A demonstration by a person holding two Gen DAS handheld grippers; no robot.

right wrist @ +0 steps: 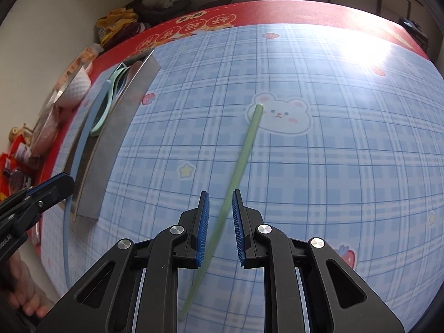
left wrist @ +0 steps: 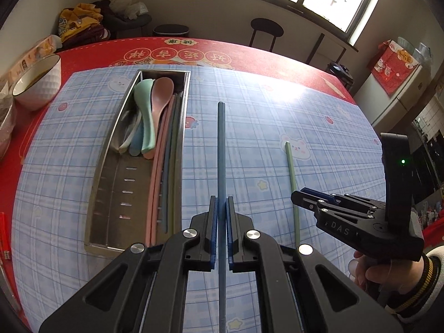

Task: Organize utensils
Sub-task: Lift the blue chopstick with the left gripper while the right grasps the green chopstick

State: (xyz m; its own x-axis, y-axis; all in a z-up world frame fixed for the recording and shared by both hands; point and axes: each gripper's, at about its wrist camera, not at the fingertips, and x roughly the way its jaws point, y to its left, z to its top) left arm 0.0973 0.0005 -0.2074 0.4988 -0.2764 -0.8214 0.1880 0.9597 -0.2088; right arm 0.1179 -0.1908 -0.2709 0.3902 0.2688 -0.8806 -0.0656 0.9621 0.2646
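My left gripper [left wrist: 221,204] is shut on a blue chopstick [left wrist: 222,144], held above the mat and pointing away just right of the steel tray [left wrist: 102,183]. The tray holds several pastel spoons [left wrist: 145,116] and chopsticks along its right side. A green chopstick [right wrist: 249,141] lies on the blue checked mat. My right gripper [right wrist: 221,194] stands open over its near half, the stick passing between the jaws close to the right pad without being pressed. The left wrist view shows the right gripper [left wrist: 298,195] beside the green chopstick [left wrist: 290,174]. The right wrist view shows the left gripper [right wrist: 62,181] at the left.
A white bowl [left wrist: 36,83] stands on the red tablecloth left of the tray. Red packets [left wrist: 4,238] lie at the left table edge. A stool [left wrist: 266,32] and a bin stand beyond the far edge. The mat [right wrist: 333,194] is bare to the right of the green chopstick.
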